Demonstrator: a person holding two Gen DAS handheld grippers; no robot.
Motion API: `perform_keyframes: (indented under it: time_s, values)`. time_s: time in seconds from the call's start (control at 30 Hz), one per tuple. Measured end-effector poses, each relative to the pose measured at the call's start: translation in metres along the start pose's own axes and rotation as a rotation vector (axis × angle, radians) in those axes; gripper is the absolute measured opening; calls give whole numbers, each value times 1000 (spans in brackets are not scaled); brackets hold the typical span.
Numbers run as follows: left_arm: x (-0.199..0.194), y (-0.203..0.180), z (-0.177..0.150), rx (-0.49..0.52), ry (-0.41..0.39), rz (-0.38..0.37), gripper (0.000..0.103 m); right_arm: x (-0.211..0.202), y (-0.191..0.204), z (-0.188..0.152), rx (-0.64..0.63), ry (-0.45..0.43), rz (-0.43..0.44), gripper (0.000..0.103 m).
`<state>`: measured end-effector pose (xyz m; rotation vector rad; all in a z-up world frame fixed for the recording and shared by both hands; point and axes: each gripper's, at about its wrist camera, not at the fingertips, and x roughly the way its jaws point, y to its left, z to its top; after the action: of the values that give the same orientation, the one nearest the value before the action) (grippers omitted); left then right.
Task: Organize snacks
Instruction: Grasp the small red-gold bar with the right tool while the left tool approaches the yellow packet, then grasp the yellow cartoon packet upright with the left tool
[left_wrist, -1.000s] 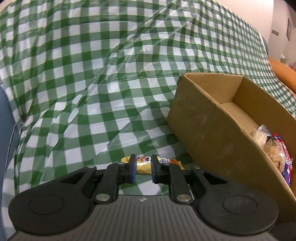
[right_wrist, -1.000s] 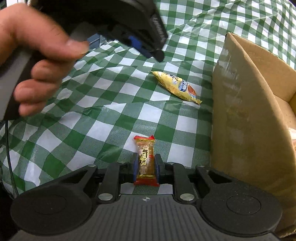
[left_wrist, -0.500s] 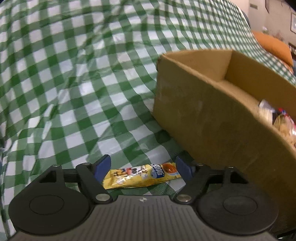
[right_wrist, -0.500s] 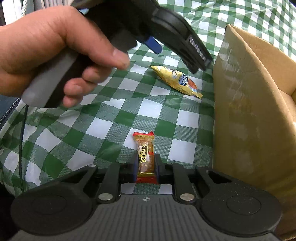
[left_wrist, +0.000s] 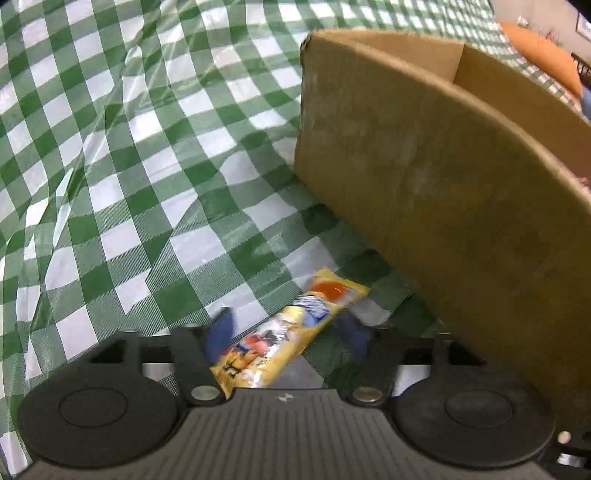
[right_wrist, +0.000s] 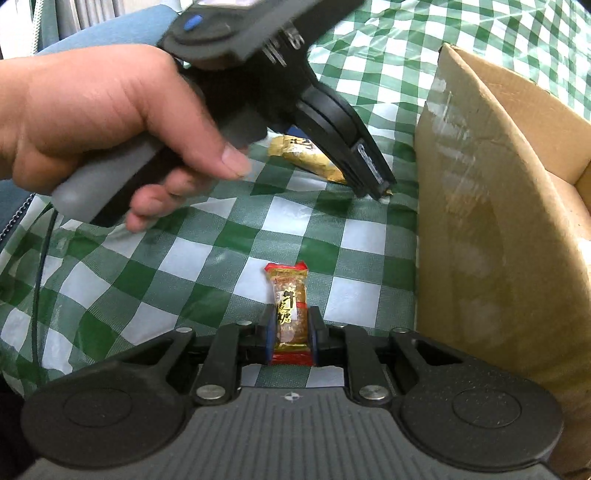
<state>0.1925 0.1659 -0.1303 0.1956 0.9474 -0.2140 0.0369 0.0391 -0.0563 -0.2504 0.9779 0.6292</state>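
A yellow snack packet (left_wrist: 291, 328) lies on the green checked cloth beside the cardboard box (left_wrist: 436, 177). My left gripper (left_wrist: 288, 332) is open and low over it, with the packet between its blue fingers (left_wrist: 219, 334). In the right wrist view the same packet (right_wrist: 306, 158) is partly hidden by the left gripper (right_wrist: 373, 181) and the hand holding it. My right gripper (right_wrist: 290, 332) is shut on a small red and gold candy bar (right_wrist: 288, 306), held just above the cloth next to the box (right_wrist: 491, 206).
The green checked tablecloth (left_wrist: 147, 155) covers the table and is wrinkled. An orange cushion (left_wrist: 543, 51) lies beyond the box. A blue chair edge (right_wrist: 96, 33) and a cable (right_wrist: 40, 266) are at the left.
My left gripper opened, dropped down and moved forward, so the yellow packet now lies between its fingers. The right gripper stayed shut on the candy bar and barely moved.
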Motion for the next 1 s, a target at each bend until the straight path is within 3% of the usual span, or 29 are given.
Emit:
perform_keyframes:
  time_s: [0.03, 0.1, 0.2, 0.33, 0.43, 0.67, 0.77, 0.9, 1.0]
  values:
    - [-2, 0, 0, -1, -3, 0, 38, 0, 0, 0, 2, -1, -3, 19]
    - [-6, -1, -1, -4, -1, 15, 20, 0, 0, 0, 4, -2, -7, 19]
    - [-14, 1, -1, -56, -8, 7, 11, -1, 1, 0, 1, -5, -12, 19]
    - [-48, 5, -6, -176, -54, -3, 10, -3, 1, -1, 5, -16, -10, 18]
    - [-80, 14, -24, -330, -72, 22, 10, -8, -1, -3, 18, -29, 6, 18]
    - [-126, 15, -94, -571, 44, 61, 11, -22, -3, -10, 60, -40, 70, 18]
    - [-130, 17, -104, -585, 56, 37, 11, -26, -4, -15, 77, -20, 97, 18]
    - [-117, 19, -116, -585, 164, 69, 14, -25, -4, -21, 94, 15, 120, 20]
    - [-120, 21, -118, -607, 155, 43, 15, -27, -4, -23, 88, 13, 118, 20]
